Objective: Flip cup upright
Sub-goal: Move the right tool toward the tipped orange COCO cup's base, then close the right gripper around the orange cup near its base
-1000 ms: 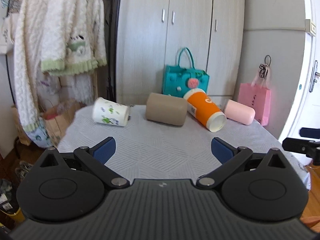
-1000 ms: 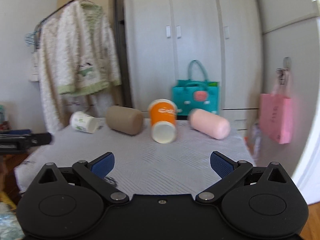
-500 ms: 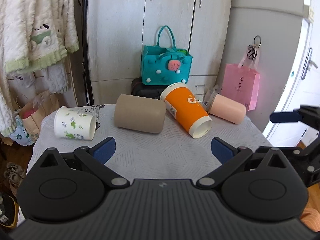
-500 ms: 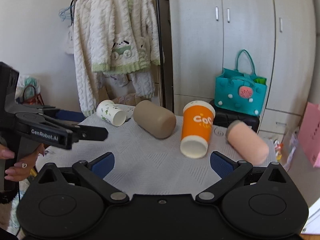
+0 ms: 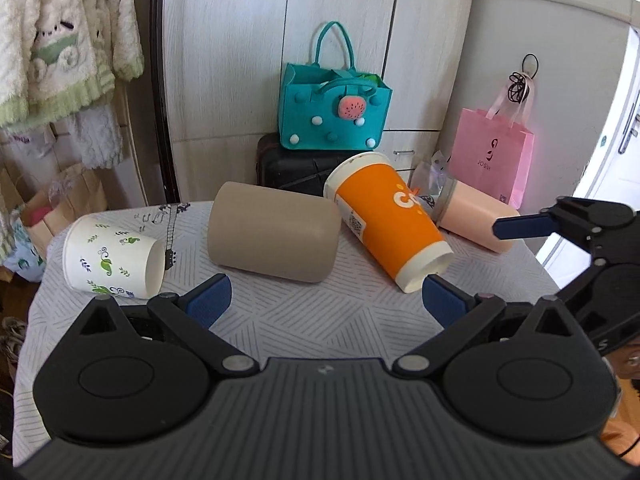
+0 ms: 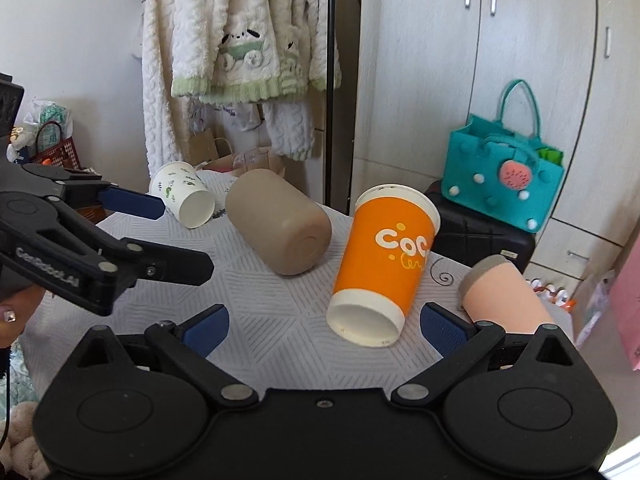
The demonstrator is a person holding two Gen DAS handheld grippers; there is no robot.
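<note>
While spread wide and empty, right gripper (image 6: 324,322) nearest orange cup (image 6: 382,256), lying just ahead, long axis running away, mouth toward fingers; left gripper (image 5: 324,300) likewise agape.

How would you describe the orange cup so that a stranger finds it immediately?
Look at the table with the white patterned cloth, where four cups lie on their sides. The orange cup is third from the left, between the plain beige cup and the pink cup. Only it is bright orange with white lettering.
</note>
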